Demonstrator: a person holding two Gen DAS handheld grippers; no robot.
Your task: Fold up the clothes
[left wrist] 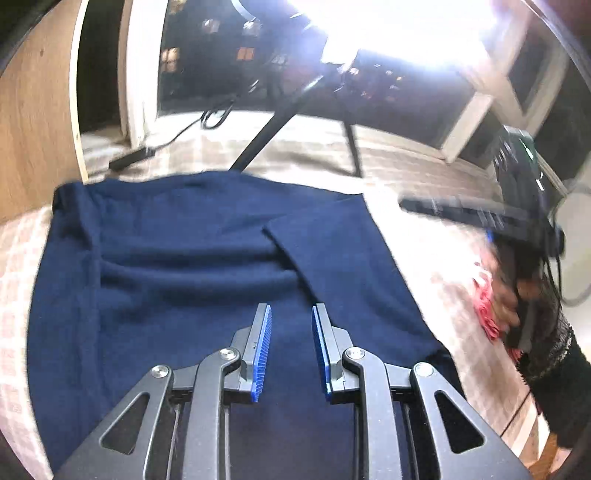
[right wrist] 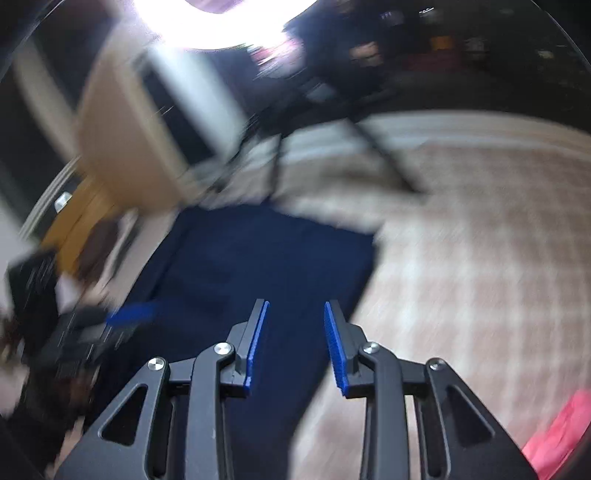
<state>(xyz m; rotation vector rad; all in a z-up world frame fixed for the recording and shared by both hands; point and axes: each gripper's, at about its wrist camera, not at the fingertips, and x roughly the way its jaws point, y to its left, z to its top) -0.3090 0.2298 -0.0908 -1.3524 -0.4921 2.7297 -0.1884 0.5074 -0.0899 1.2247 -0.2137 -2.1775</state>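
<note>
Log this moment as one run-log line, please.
task: fold clothes | navy garment flat on checked cloth, one sleeve folded in | left hand-held gripper open above it | right hand-held gripper open, empty

The garment (left wrist: 192, 266) lies on the bed (left wrist: 436, 258), under and ahead of the left claw (left wrist: 291, 347); the right claw (right wrist: 295, 345) hangs over its right edge.

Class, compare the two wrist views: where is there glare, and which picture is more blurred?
Left wrist view: a bright light washes out the top, the navy garment is fairly sharp, and only the right gripper at the edge is smeared. Right wrist view: a lamp glares at the top, and motion blur smears the garment and checked cover.
</note>
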